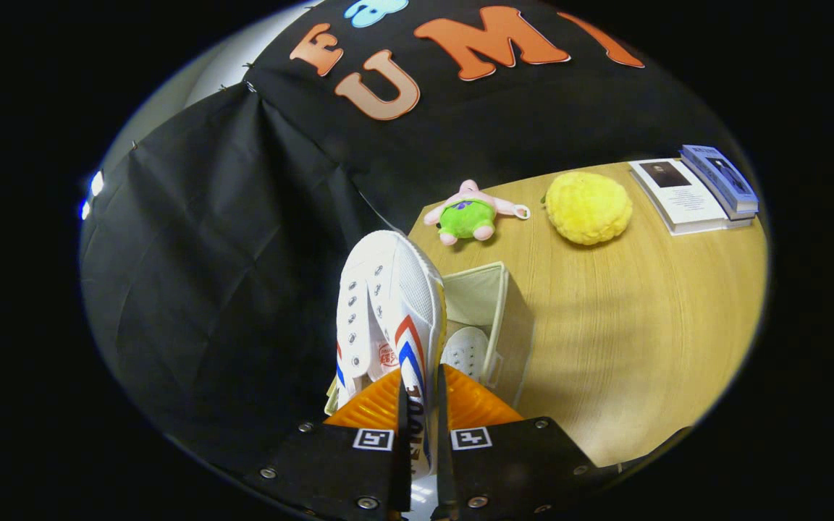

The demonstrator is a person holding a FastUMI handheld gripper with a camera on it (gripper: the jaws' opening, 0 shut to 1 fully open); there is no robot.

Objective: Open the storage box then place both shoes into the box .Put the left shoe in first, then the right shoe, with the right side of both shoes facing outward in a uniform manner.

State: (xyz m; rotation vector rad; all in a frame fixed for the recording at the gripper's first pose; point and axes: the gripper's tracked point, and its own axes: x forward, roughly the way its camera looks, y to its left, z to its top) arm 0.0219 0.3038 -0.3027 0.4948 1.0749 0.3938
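Across the far side I am seeing the wooden table running out beyond the fingers, with the booth's black cloth wall hanging behind and beside it. On its near corner the storage box is standing open, its pale fabric wall showing just ahead of the fingers, and one white shoe is already lying inside it. I am holding the second white shoe, with red and blue stripes on its side, up over the box's edge; it is pointing away from me, toe farthest out. My gripper is pinching this shoe's heel end, both fingers pressing on it with only a narrow gap between them. Well beyond the box, books are sitting stacked at the table's far corner, a yellow plush ball beside them, and a small pink-and-green plush toy lying nearest the wall.
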